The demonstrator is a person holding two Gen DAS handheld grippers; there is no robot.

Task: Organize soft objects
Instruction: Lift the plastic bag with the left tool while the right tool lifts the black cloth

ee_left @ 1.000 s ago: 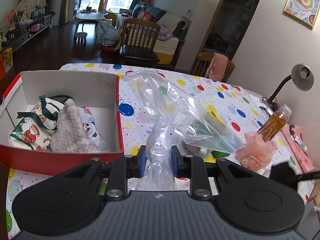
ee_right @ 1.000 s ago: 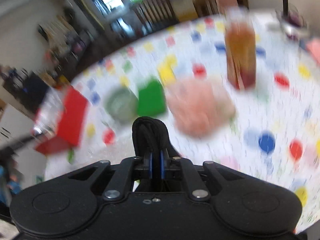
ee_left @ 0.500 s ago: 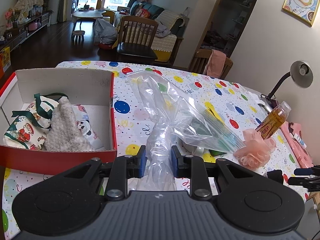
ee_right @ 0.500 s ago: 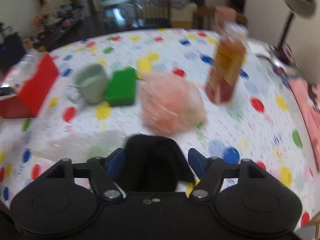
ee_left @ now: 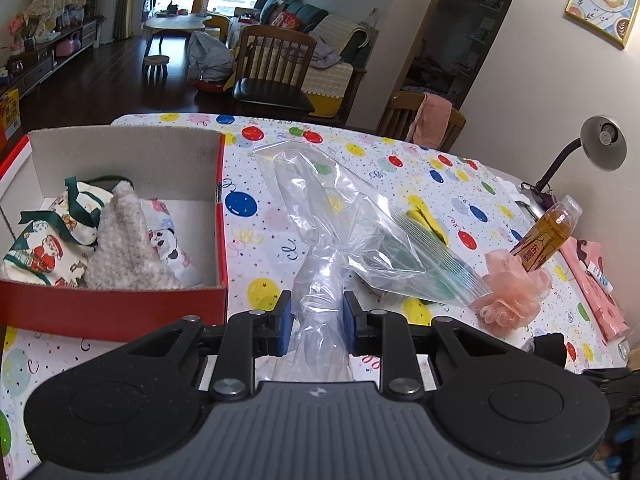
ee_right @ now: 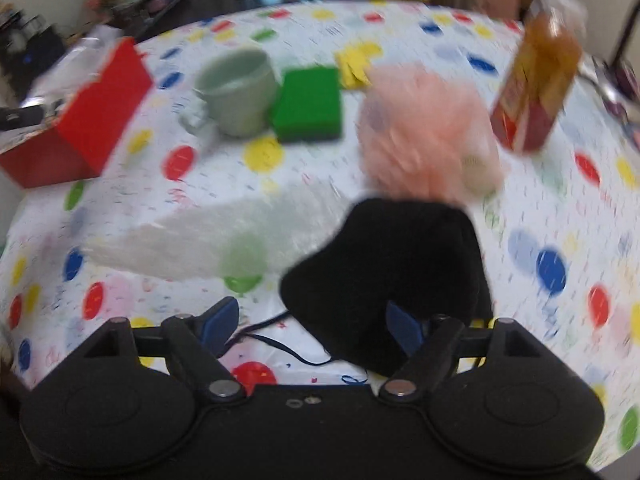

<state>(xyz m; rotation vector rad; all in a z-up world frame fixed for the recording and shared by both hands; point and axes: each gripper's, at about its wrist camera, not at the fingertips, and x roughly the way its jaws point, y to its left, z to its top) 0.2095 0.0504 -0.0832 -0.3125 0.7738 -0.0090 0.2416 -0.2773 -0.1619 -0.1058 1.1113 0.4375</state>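
Note:
My left gripper (ee_left: pixel 317 318) is shut on the bunched neck of a clear zip plastic bag (ee_left: pixel 360 232) that fans out over the table. My right gripper (ee_right: pixel 316 326) is open; a black soft cloth (ee_right: pixel 392 272) lies on the table between its spread fingers, against the right one. A pink mesh bath pouf (ee_right: pixel 424 136) sits just beyond the cloth and shows in the left wrist view (ee_left: pixel 512 292) too. A red cardboard box (ee_left: pixel 120 304) at the left holds a Santa-print pouch (ee_left: pixel 48 240), a grey fuzzy cloth (ee_left: pixel 124 244) and a panda-print cloth (ee_left: pixel 168 240).
A green sponge (ee_right: pixel 310 104), a pale green cup (ee_right: pixel 236 88) and an orange drink bottle (ee_right: pixel 536 80) stand on the polka-dot tablecloth (ee_right: pixel 560 220). A white crinkled plastic piece (ee_right: pixel 200 240) lies at left. A pink packet (ee_left: pixel 596 288) and desk lamp (ee_left: pixel 600 148) are at the right edge.
My right gripper has opened and let go of the black cloth, which now lies on the table. My left gripper still holds the bag and has risen slightly.

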